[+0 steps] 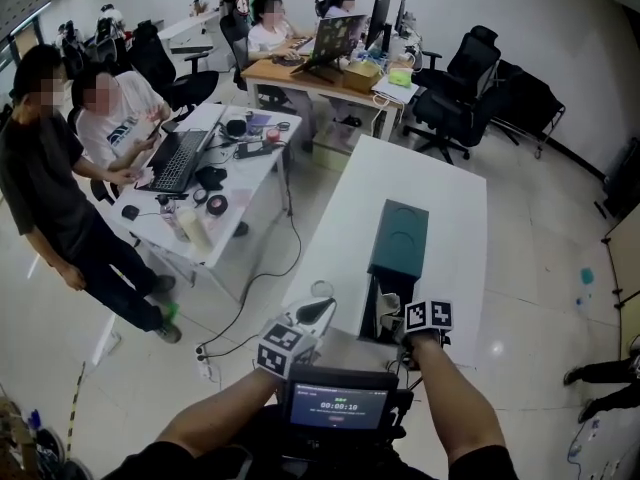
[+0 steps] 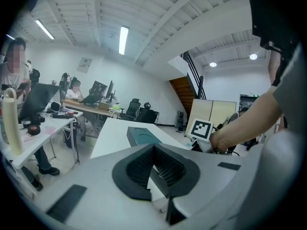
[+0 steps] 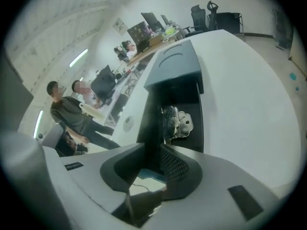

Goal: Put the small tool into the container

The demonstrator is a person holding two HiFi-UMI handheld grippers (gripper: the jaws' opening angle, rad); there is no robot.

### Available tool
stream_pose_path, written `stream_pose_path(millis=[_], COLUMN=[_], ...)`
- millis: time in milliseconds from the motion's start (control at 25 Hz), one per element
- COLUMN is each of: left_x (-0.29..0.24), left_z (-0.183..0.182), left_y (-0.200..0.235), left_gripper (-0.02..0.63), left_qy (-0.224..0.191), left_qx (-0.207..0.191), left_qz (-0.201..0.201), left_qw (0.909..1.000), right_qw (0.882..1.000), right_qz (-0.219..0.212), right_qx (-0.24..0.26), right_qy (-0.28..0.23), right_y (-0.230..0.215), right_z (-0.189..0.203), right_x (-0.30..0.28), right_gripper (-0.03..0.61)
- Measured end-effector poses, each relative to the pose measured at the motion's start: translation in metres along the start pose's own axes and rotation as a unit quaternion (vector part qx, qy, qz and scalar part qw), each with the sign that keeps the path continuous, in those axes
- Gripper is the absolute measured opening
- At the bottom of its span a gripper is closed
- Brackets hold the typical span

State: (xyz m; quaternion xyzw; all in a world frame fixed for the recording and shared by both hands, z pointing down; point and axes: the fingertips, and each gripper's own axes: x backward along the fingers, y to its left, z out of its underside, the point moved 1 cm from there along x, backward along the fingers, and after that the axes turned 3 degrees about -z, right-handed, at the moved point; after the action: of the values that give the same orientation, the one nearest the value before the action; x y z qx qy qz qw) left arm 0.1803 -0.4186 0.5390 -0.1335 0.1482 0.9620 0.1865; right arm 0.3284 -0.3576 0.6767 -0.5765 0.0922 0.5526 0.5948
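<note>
While left gripper (image 2: 154,170) and right gripper (image 3: 151,166) open, empty: small tool (image 3: 178,122) inside container (image 3: 175,68).

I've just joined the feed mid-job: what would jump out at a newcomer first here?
The dark green container on the white table stands out, its near end open with a shiny metal tool inside. Just above it hangs the open, empty right hand-held gripper; the left hand-held gripper is beside it, also open.

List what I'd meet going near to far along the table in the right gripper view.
right gripper, jaws open → metal tool in the open dark compartment → teal top of the container → black office chairs at the back
</note>
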Motion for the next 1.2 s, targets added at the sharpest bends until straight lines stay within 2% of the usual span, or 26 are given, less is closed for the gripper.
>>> stream_pose_path(millis=[40, 120, 200, 320, 520, 600, 640, 720, 800, 920, 1080, 1200], left_x=[0.0, 0.0, 0.0, 0.001, 0.001, 0.004, 0.007, 0.013, 0.018, 0.02, 0.021, 0.026], left_z=[-0.002, -0.007, -0.014, -0.03, -0.055, -0.067, -0.073, -0.086, -0.097, -0.105, -0.105, -0.108], left_y=[-0.001, -0.005, -0.009, -0.013, -0.028, -0.038, -0.043, -0.052, -0.06, -0.068, -0.072, -0.084], left_gripper=[0.028, 0.028, 0.028, 0.028, 0.028, 0.028, 0.028, 0.028, 0.028, 0.028, 0.028, 0.028], left_qy=[-0.002, -0.008, -0.015, -0.033, -0.049, -0.06, -0.066, -0.074, -0.083, -0.093, -0.096, -0.102], left_qx=[0.005, 0.01, 0.006, 0.013, -0.014, -0.002, 0.001, -0.009, -0.02, -0.034, -0.027, -0.028], left_qz=[0.002, 0.006, 0.003, -0.009, -0.009, 0.012, 0.022, 0.03, 0.03, 0.03, 0.024, 0.026], left_qw=[1.0, 0.9999, 0.9999, 0.9993, 0.9986, 0.9981, 0.9976, 0.9968, 0.9959, 0.9946, 0.9947, 0.994], right_qw=[0.999, 0.994, 0.988, 0.975, 0.938, 0.922, 0.915, 0.898, 0.885, 0.876, 0.868, 0.857], right_qz=[-0.024, -0.07, -0.095, -0.099, -0.101, -0.096, -0.09, -0.079, -0.074, -0.062, -0.042, -0.037], right_qx=[0.001, 0.001, 0.009, 0.046, 0.134, 0.18, 0.205, 0.243, 0.25, 0.259, 0.289, 0.306], right_qy=[-0.027, -0.082, -0.124, -0.192, -0.305, -0.328, -0.336, -0.358, -0.385, -0.402, -0.403, -0.413], right_y=[0.007, 0.02, 0.03, 0.043, 0.077, 0.089, 0.096, 0.105, 0.108, 0.108, 0.107, 0.107], right_z=[-0.005, -0.014, -0.02, -0.033, -0.052, -0.053, -0.052, -0.051, -0.051, -0.051, -0.047, -0.043], right_x=[0.007, 0.024, 0.043, 0.082, 0.158, 0.184, 0.196, 0.22, 0.243, 0.262, 0.271, 0.285], right_gripper=[0.121, 0.078, 0.075, 0.075, 0.075, 0.063, 0.014, 0.015, 0.015, 0.015, 0.015, 0.015])
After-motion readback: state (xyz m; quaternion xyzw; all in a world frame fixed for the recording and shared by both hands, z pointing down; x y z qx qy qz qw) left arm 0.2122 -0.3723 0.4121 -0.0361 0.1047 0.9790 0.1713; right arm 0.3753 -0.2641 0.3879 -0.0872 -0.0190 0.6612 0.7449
